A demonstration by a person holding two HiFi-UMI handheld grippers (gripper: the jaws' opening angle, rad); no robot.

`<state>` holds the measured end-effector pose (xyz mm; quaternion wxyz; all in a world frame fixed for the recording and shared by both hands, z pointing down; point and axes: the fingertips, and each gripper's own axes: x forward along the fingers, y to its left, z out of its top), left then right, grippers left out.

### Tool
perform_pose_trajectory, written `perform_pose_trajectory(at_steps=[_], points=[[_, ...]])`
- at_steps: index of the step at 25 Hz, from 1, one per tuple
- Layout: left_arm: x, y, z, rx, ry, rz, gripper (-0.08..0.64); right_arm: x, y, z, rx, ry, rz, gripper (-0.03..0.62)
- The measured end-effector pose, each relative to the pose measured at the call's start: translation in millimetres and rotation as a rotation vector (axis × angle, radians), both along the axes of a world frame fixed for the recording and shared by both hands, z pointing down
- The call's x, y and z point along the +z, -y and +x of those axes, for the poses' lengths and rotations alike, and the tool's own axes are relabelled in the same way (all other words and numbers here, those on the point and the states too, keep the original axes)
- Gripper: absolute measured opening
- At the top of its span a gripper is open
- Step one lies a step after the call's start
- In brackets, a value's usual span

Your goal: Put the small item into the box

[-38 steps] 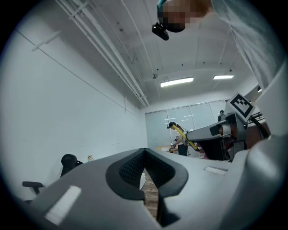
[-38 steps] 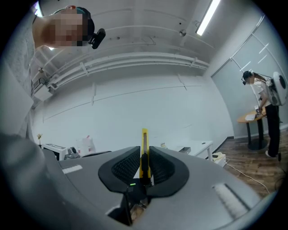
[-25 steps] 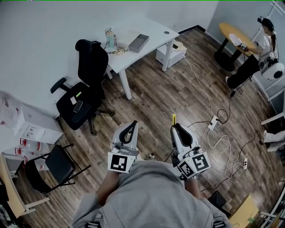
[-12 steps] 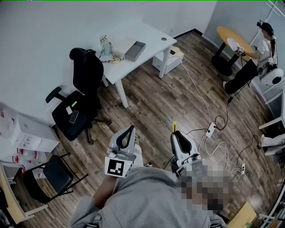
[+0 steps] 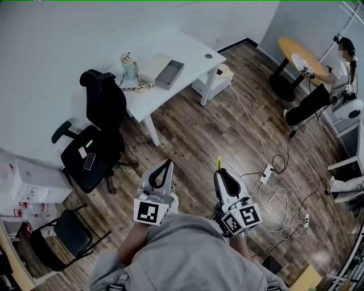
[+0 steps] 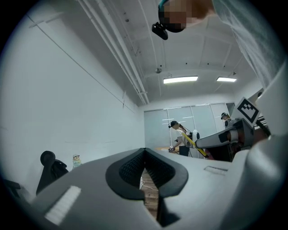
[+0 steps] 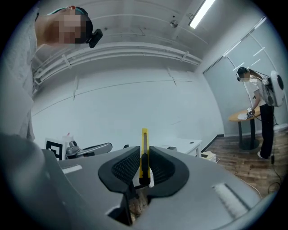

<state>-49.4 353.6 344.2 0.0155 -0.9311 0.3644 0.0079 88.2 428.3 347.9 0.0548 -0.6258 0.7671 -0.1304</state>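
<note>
Black office chair beside white desk; round wooden table well apart.

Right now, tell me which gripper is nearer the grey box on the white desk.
Left. The left gripper is shut and empty, straight back from the grey box; the right gripper, shut on the yellow knife, sits farther to the right.

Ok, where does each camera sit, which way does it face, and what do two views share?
Head view: on the person's head, facing steeply down at the wood floor; grey-clad shoulders, left gripper and right gripper show.
Left gripper view: on that gripper, along its shut, empty jaws toward a glass wall; the person's head overhead.
Right gripper view: on that gripper, along jaws clamping a slim yellow utility knife, toward the white desk; head overhead.
Shared: all three show the knife.
</note>
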Motion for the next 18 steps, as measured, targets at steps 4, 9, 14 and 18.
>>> perform_pose_trajectory(at_steps=[4,9,14,18], points=[[-1,38,7,0.034,0.003,-0.007,0.003,-5,37,4,0.022,-0.002,0.003,0.081],[2,85,12,0.063,0.004,-0.02,0.003,-3,79,8,0.048,0.003,-0.015,0.081],[4,128,19,0.099,0.016,-0.015,0.003,-1,120,13,0.077,-0.005,-0.011,0.081],[-2,154,15,0.104,0.004,0.01,0.003,-1,146,14,0.094,-0.002,-0.003,0.081]])
